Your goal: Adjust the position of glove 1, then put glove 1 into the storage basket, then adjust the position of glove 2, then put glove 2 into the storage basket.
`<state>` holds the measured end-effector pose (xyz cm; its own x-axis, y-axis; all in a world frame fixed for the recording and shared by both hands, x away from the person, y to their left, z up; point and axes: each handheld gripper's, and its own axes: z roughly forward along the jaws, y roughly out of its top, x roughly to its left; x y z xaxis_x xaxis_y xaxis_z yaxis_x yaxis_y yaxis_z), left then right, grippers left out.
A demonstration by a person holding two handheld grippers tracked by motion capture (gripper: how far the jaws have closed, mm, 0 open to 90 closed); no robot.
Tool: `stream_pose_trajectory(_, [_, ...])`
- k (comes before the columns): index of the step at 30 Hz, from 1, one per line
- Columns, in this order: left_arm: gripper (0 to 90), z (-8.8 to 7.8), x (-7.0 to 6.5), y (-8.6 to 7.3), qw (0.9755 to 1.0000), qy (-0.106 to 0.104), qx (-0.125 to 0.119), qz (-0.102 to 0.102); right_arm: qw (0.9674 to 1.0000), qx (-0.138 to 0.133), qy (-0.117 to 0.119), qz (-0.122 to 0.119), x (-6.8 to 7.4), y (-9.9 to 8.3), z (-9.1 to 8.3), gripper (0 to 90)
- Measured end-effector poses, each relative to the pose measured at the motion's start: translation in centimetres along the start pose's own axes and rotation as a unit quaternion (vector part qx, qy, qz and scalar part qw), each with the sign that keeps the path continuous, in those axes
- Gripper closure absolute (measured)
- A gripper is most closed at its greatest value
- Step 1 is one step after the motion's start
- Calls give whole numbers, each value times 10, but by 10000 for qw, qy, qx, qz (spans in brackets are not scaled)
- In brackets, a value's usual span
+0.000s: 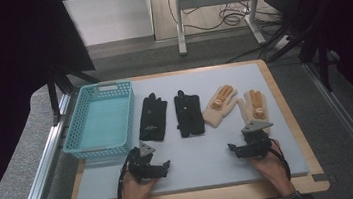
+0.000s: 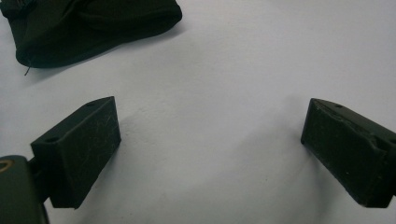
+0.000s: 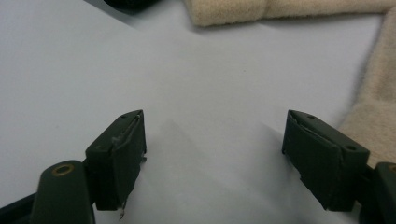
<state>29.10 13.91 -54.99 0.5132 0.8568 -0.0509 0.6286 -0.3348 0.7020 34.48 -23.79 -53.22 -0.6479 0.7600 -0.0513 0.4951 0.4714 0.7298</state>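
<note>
Four gloves lie in a row on the pale mat (image 1: 195,150): two black gloves (image 1: 153,118) (image 1: 188,113) and two beige gloves (image 1: 220,104) (image 1: 255,106). My left gripper (image 1: 152,165) rests low over the mat in front of the left black glove, jaws wide apart and nothing between them (image 2: 210,149). That glove's cuff (image 2: 88,28) lies ahead to the left in the left gripper view. My right gripper (image 1: 244,148) stands open just before the right beige glove, with bare mat between its jaws (image 3: 215,154). Beige fabric (image 3: 378,107) lies beside its right jaw.
A light blue plastic basket (image 1: 74,136) stands at the mat's left side, nothing inside it. The mat sits on a wooden board (image 1: 285,102) with metal rails to either side. A desk frame and cables stand on the floor behind.
</note>
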Motion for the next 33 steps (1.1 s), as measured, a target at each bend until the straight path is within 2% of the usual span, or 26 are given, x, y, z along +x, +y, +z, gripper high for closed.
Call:
stream_pose_trajectory(5, [50,0,0,0,10000,1,2,7,10000,33,-16,7,0,0,1,163])
stream_pose_trajectory(33, [50,0,0,0,10000,-1,14,22,10000,58,-40,31,0,0,1,152])
